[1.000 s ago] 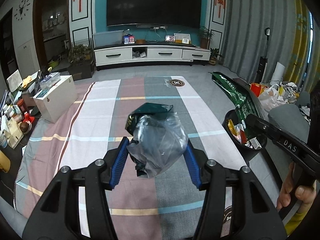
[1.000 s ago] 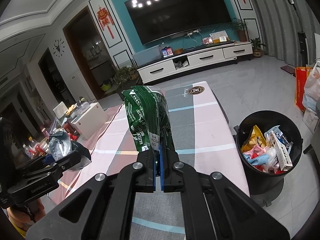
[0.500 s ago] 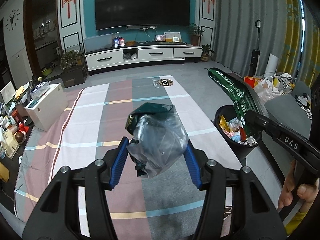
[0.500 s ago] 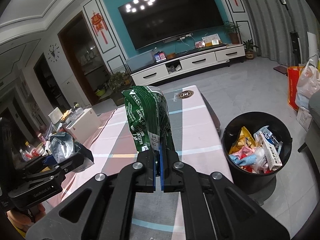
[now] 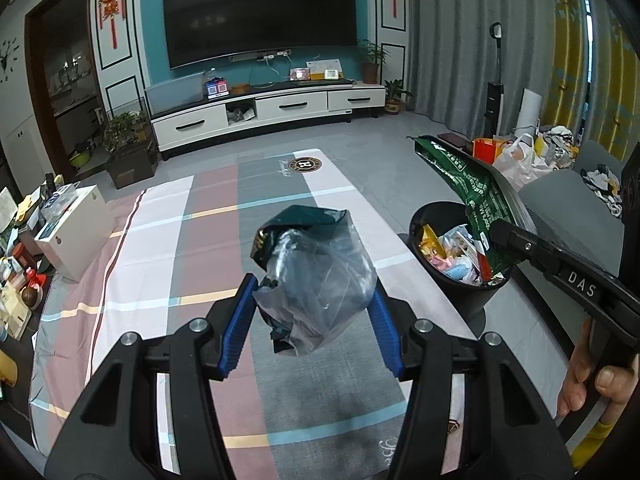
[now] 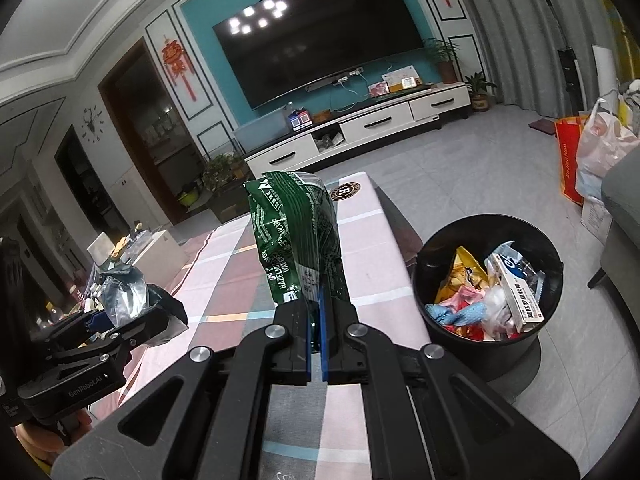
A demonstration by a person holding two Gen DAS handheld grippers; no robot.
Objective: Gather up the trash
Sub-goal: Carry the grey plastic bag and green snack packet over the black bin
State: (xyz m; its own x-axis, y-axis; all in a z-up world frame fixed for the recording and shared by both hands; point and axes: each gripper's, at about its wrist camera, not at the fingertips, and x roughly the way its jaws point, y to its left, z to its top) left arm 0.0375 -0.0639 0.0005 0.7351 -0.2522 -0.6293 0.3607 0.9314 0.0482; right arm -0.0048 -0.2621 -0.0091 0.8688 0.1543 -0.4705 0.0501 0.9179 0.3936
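Trash is in both your claws: your left claw (image 5: 312,320) is half spread, its blue pads pressed on a crumpled clear plastic bag (image 5: 316,280) wrapped with a dark wrapper, above the striped bench (image 5: 160,248). Your right claw (image 6: 316,336) is clamped tight on a green snack packet (image 6: 296,240), held upright just beside the black bin (image 6: 488,280), which already holds wrappers.

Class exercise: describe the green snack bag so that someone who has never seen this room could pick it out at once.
Find the black trash bin on the floor beside the striped table. Left of it, the right hand-held gripper pinches the green snack bag upright by its bottom edge. Unlike the crumpled clear plastic in the left hand-held gripper, it is flat, green and printed white.
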